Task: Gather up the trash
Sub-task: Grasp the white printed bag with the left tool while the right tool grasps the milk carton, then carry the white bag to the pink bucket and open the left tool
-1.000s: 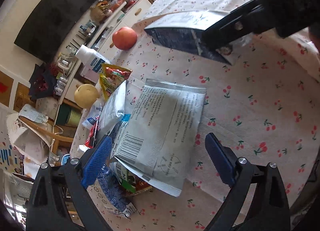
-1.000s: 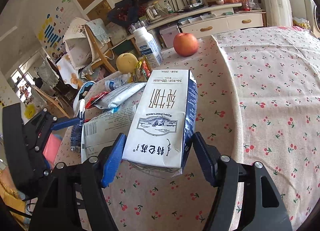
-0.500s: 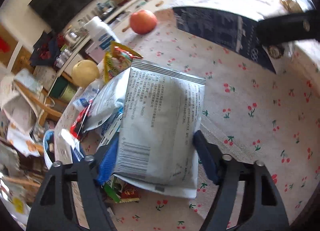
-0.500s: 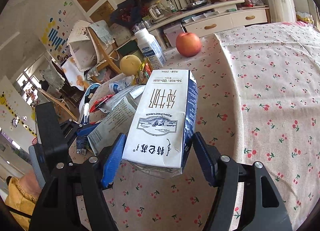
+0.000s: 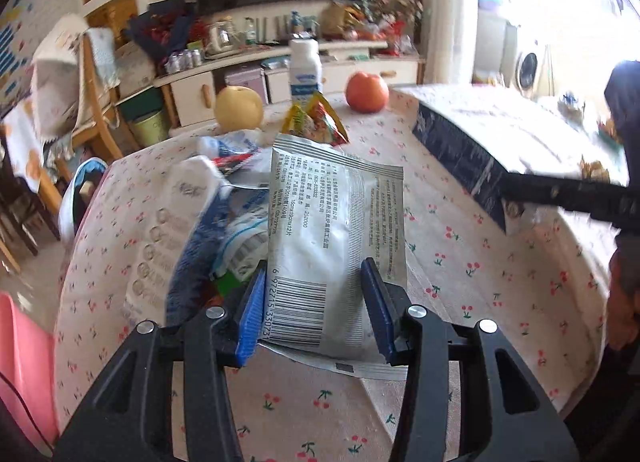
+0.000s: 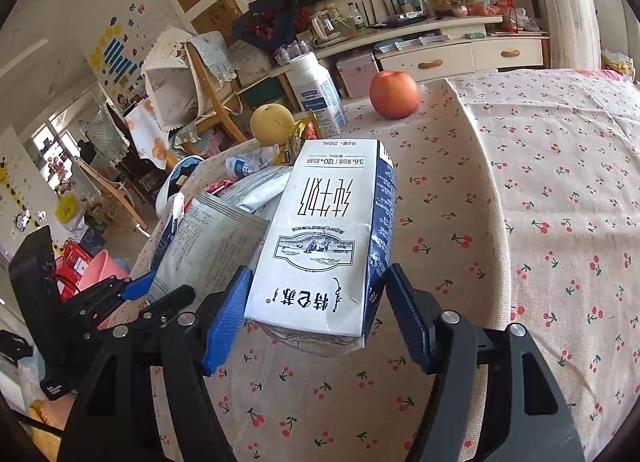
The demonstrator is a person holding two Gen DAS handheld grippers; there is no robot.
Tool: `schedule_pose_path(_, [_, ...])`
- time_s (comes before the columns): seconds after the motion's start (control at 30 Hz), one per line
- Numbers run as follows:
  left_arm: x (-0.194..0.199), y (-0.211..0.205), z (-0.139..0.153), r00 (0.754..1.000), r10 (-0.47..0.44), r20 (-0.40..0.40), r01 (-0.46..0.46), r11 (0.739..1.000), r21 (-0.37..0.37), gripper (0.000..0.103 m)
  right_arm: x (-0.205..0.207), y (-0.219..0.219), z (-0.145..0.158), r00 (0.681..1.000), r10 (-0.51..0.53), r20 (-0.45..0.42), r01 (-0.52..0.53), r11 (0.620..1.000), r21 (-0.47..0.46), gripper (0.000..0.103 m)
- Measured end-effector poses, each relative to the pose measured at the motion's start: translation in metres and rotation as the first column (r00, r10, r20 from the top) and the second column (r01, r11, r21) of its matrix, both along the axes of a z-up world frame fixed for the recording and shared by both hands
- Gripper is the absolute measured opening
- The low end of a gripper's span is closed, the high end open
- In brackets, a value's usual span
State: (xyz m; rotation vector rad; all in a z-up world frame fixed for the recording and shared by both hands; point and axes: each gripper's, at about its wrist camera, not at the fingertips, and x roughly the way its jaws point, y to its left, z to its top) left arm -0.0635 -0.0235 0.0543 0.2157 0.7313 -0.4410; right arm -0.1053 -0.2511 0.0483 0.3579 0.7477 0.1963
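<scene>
My left gripper (image 5: 314, 314) has its jaws closing on a silver printed packet (image 5: 332, 222) with a barcode. Both blue pads press its sides and the packet bows between them, tilted up off the pile. In the right wrist view the same packet (image 6: 208, 250) hangs from the left gripper (image 6: 136, 290) at lower left. My right gripper (image 6: 316, 310) is shut on a white and dark blue milk carton (image 6: 324, 230), held above the cherry-print tablecloth (image 6: 540, 202). The carton (image 5: 480, 142) also shows at the right of the left wrist view.
A heap of wrappers (image 5: 224, 202) lies by the table's left edge, with a yellow-red snack bag (image 5: 316, 122) behind it. Farther back stand a pear (image 6: 270, 124), a white bottle (image 6: 318, 90) and a red apple (image 6: 394, 94). A pink tub (image 6: 100, 266) sits on the floor left.
The left gripper went from wide open over the silver packet to closed on its sides, rolled upright and lifted it. The right gripper and its carton stayed put.
</scene>
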Motion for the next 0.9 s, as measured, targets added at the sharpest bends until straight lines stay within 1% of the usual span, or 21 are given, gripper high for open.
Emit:
schedule_pose_path(0.07, [0.0,0.015,0.009,0.999,0.028,0.015,-0.028,0.999,-0.044,0.047,0.001,0.009,0.001,1.0,0.012,0.003,-0.012,1.0,-0.019,0.069])
schedule_pose_path(0.17, [-0.001,0.036,0.02,0.997,0.062,0.037,-0.058,0.995,-0.084,0.047,0.005,0.023,0.003,0.999,0.036,0.002,-0.036,0.999,-0.034,0.069])
schedule_pose_path(0.27, [0.002,0.064,0.03,0.99,0.13,0.048,-0.123,0.984,-0.13,0.047,0.008,0.04,0.008,0.998,0.057,0.011,-0.056,0.997,-0.049,0.069])
schedule_pose_path(0.3, [0.003,0.076,0.033,0.985,0.166,0.051,-0.157,0.976,-0.151,0.047,0.01,0.046,0.011,0.998,0.068,0.014,-0.068,0.996,-0.052,0.069])
schedule_pose_path(0.37, [0.005,0.096,0.037,0.971,0.233,0.057,-0.221,0.961,-0.165,0.047,0.014,0.063,0.016,0.995,0.098,0.02,-0.097,0.993,-0.066,0.069])
schedule_pose_path(0.43, [0.007,0.117,0.041,0.949,0.309,0.057,-0.294,0.938,-0.185,0.047,0.018,0.084,0.02,0.99,0.136,0.023,-0.134,0.987,-0.087,0.069])
schedule_pose_path(0.57, [0.009,0.164,0.05,0.885,0.462,0.06,-0.439,0.871,-0.222,0.048,0.027,0.132,0.027,0.975,0.222,0.027,-0.218,0.971,-0.099,0.069])
schedule_pose_path(0.63, [0.009,0.193,0.056,0.838,0.541,0.068,-0.514,0.825,-0.236,0.048,0.033,0.162,0.032,0.961,0.275,0.035,-0.27,0.957,-0.106,0.069])
schedule_pose_path(0.67, [0.009,0.21,0.059,0.808,0.585,0.071,-0.556,0.796,-0.241,0.048,0.034,0.177,0.035,0.952,0.303,0.04,-0.297,0.949,-0.109,0.069])
schedule_pose_path(0.7, [0.007,0.224,0.06,0.783,0.618,0.068,-0.586,0.771,-0.25,0.048,0.037,0.193,0.039,0.942,0.332,0.043,-0.326,0.939,-0.108,0.069])
schedule_pose_path(0.73, [0.005,0.243,0.062,0.755,0.654,0.056,-0.621,0.739,-0.263,0.048,0.04,0.209,0.042,0.931,0.362,0.048,-0.355,0.929,-0.107,0.069])
schedule_pose_path(0.8, [0.003,0.274,0.061,0.7,0.714,0.03,-0.683,0.681,-0.263,0.048,0.047,0.243,0.049,0.905,0.421,0.057,-0.413,0.904,-0.11,0.069])
schedule_pose_path(0.9, [0.004,0.322,0.052,0.614,0.789,-0.022,-0.766,0.588,-0.26,0.048,0.061,0.295,0.058,0.862,0.504,0.063,-0.498,0.863,-0.091,0.069])
